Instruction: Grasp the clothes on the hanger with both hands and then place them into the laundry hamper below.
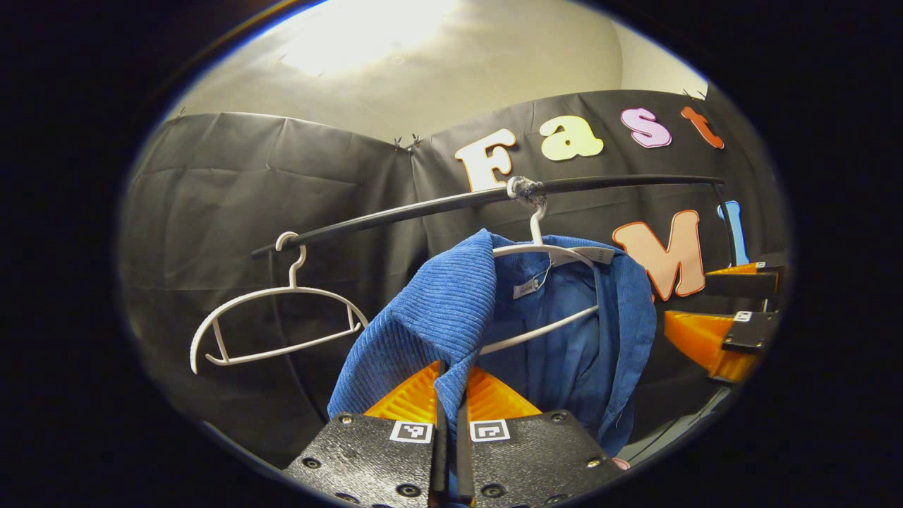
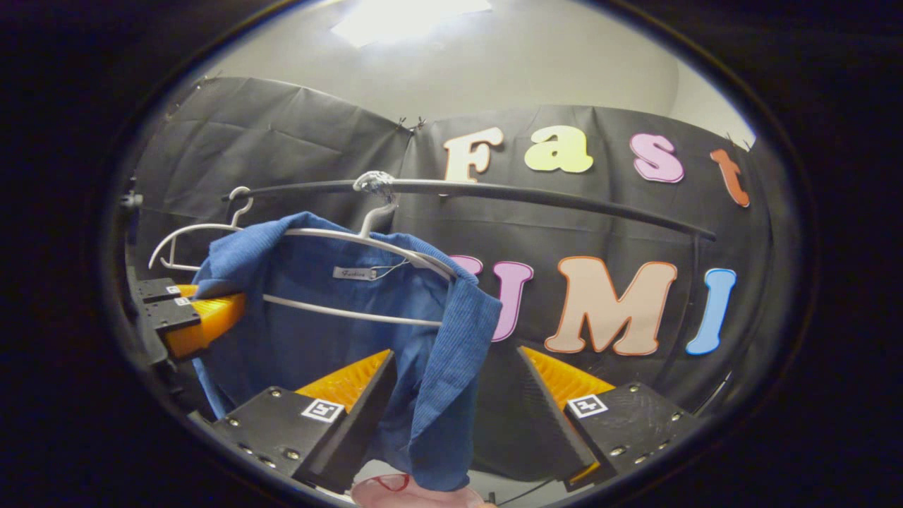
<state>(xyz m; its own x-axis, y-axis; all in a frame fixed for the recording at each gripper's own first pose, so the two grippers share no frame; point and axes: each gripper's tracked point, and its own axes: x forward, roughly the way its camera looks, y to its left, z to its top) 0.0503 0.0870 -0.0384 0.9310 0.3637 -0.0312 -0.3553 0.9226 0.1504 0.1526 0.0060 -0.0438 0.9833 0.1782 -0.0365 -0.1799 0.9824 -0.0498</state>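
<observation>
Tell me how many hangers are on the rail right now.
2. An empty white hanger hangs near the rail's end; a second hanger further along carries the blue garment. None looks hidden, though the garment covers part of the second.
</observation>
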